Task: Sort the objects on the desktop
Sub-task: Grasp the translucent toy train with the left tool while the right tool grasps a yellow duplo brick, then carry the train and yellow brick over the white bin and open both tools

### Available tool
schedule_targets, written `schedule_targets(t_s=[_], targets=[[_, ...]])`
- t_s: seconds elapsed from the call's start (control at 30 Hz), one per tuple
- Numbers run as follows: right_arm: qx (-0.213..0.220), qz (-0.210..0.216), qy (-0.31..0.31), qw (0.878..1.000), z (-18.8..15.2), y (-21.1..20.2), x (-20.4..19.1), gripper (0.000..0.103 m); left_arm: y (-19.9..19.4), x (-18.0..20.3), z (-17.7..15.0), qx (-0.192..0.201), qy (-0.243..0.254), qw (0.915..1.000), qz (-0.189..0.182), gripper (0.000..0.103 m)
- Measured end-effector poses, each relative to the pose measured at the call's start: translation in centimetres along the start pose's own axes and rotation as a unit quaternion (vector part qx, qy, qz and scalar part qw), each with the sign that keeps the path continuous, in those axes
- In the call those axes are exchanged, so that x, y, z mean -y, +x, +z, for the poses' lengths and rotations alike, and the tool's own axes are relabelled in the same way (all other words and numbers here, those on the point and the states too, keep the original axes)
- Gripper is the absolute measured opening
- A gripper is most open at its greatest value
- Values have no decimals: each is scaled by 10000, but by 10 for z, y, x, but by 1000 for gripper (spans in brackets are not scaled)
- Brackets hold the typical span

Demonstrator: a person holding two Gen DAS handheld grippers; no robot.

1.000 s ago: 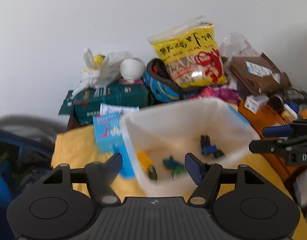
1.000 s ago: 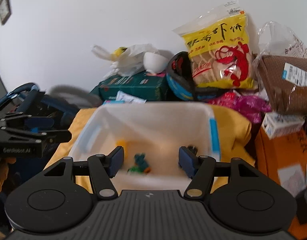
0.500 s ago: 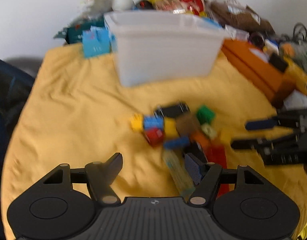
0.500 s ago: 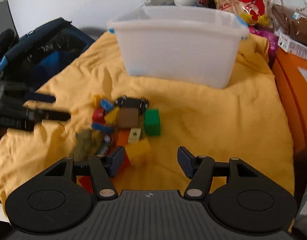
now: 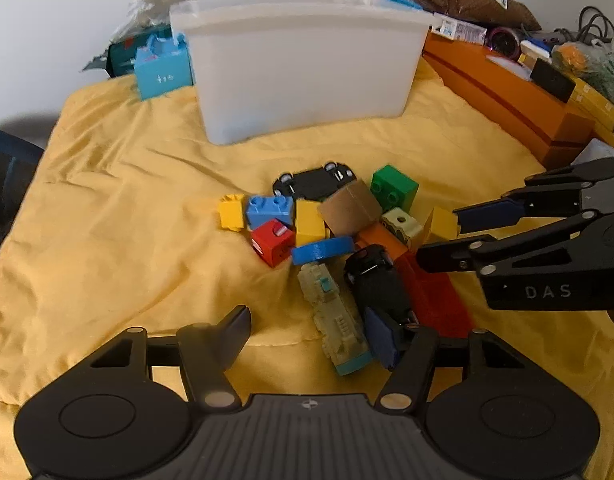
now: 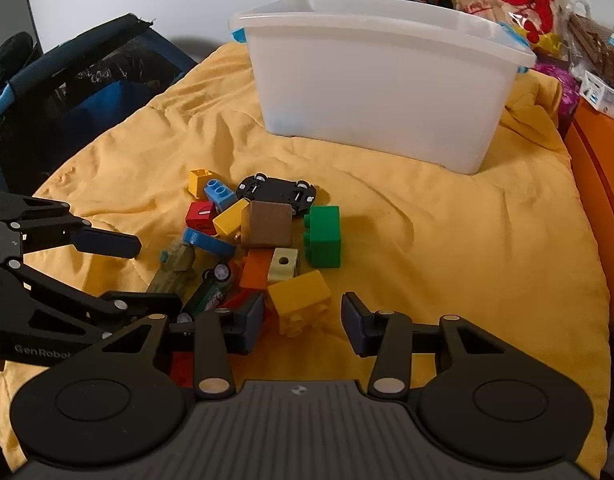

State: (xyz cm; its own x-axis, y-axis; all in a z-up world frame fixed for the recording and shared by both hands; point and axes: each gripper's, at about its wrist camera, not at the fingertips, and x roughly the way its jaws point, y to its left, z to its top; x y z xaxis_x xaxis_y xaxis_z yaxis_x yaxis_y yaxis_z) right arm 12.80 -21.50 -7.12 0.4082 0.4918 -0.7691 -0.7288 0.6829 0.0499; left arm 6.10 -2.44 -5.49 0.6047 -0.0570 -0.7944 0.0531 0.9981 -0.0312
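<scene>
The toy pile (image 5: pixel 331 224) lies on the yellow cloth (image 5: pixel 119 232) covering the desk, in front of the white bin (image 5: pixel 303 60). The bin's interior is hidden behind its near wall in both views.

Left claw (image 5: pixel 311 332): jaws fairly wide and closing. The pale model train (image 5: pixel 335 316) lies between them, close to the right finger; no pad contact is visible. The black toy car (image 5: pixel 377 280) lies just beside that finger, its near end hidden behind it.

Right claw (image 6: pixel 303 320): jaws at a moderate gap and closing. The yellow block (image 6: pixel 301 300) sits between them, near the left pad, possibly touching it; the gap is hard to resolve. A red piece (image 6: pixel 183 368) is mostly covered by the claw body.

Items behind the bin are cut off by the frame edge.
</scene>
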Motion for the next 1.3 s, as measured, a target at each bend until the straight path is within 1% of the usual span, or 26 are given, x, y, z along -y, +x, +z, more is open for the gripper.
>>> schedule_targets(t_s=[0.03, 0.07, 0.1, 0.17, 0.2, 0.23, 0.3, 0.43, 0.53, 0.63, 0.67, 0.7, 0.73, 0.83, 1.03, 1.13, 1.3], targets=[[-37, 22, 5, 10000, 0, 2, 0, 45, 3, 0, 0, -40, 12, 10000, -38, 63], [-25, 33, 26, 10000, 0, 3, 1, 44, 6, 1, 0, -59, 53, 10000, -43, 57], [-18, 45, 47, 10000, 0, 3, 1, 44, 6, 1, 0, -18, 96, 9999, -30, 53], [2, 78, 109, 9999, -1, 0, 3, 42, 4, 0, 0, 22, 161, 9999, -26, 42], [26, 78, 136, 9999, -2, -3, 4, 39, 3, -1, -1, 51, 161, 9998, -69, 38], [49, 72, 178, 9998, -3, -5, 5, 35, 1, -3, -1, 84, 185, 9997, -98, 32], [72, 70, 359, 9993, -6, -10, 11, 35, 0, -5, -2, 100, 211, 9997, -96, 26], [80, 36, 516, 9986, -11, -13, 18, 35, -2, -9, -4, 107, 183, 9997, -138, 27], [2, 46, 510, 9987, -11, -9, 19, 36, 1, -9, -2, 88, 194, 9997, -137, 30], [-79, 16, 474, 9988, -10, -2, 18, 36, 6, -5, 1, 109, 251, 9995, -138, 30], [-78, 12, 476, 9988, -9, -1, 18, 35, 6, -3, 3, 137, 329, 9993, -124, 26], [-54, -5, 478, 9988, -9, -1, 18, 35, 6, -2, 4, 154, 408, 9990, -132, 26], [-14, -20, 483, 9988, -9, -2, 18, 35, 5, -1, 5, 150, 442, 9988, -155, 26], [141, -14, 562, 9983, -9, -12, 21, 35, -4, -7, 6, 234, 311, 9987, -314, 25], [467, -46, 968, 9942, -8, -42, 34, 35, -33, -18, 13, 455, -30, 9984, -338, 25], [746, -53, 1168, 9903, 0, -59, 40, 35, -51, -24, 24, 642, -138, 9974, -312, 26], [1167, -56, 1365, 9837, 24, -85, 49, 35, -72, -40, 54, 875, -375, 9952, -219, 26]])
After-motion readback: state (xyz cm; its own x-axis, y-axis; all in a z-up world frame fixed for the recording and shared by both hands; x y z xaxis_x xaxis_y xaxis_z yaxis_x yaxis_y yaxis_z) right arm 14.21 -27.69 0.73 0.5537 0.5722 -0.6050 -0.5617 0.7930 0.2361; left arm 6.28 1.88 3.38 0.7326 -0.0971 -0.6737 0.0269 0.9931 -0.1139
